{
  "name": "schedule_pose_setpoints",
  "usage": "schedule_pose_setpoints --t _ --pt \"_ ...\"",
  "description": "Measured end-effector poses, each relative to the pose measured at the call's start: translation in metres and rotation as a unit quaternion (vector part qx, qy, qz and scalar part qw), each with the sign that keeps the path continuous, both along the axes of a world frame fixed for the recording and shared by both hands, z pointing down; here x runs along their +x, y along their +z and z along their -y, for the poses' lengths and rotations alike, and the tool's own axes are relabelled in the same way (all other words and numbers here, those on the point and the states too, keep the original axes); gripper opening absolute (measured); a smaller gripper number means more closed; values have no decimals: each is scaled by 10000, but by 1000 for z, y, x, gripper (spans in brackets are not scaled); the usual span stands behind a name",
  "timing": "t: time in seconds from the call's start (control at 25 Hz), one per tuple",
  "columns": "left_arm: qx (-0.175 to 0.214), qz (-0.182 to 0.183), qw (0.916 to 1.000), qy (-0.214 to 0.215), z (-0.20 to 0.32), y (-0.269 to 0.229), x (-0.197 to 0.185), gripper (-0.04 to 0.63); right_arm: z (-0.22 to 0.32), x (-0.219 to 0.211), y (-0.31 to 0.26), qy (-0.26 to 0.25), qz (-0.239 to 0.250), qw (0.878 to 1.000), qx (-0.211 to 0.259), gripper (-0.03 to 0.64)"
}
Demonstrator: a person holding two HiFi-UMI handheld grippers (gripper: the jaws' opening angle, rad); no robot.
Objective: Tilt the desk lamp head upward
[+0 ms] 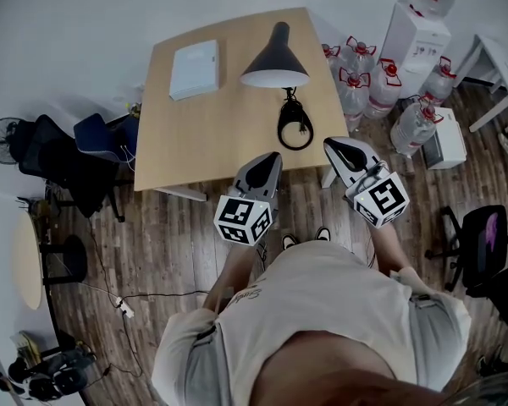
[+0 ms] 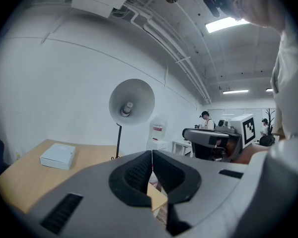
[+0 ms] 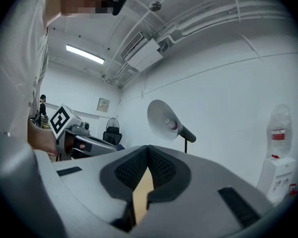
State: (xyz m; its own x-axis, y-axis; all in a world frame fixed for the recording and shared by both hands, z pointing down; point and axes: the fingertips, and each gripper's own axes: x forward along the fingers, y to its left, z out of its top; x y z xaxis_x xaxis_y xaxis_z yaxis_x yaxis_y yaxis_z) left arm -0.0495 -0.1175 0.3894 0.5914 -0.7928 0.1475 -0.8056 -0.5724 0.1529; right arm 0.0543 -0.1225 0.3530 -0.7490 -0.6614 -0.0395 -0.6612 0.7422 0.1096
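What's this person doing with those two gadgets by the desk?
A person stands at a wooden desk holding a gripper in each hand. The left gripper and right gripper are both shut and empty, held short of the desk lamp, touching nothing. The lamp stands near a white box and a coiled cable.

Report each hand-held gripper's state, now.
Left hand-held gripper: closed, holding nothing.
Right hand-held gripper: closed, holding nothing.
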Motion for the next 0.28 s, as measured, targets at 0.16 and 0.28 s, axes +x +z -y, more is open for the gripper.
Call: schedule_pose_setpoints --t 0.16,0.28 --pt "50 1 10000 -40 -2 -3 -3 17 0 -1 3 -36 -42 10000 -25 -5" --pt "51 -10 9999 -88 -1 -3 -5 17 0 -3 5 -73 -57 9999 -66 -5"
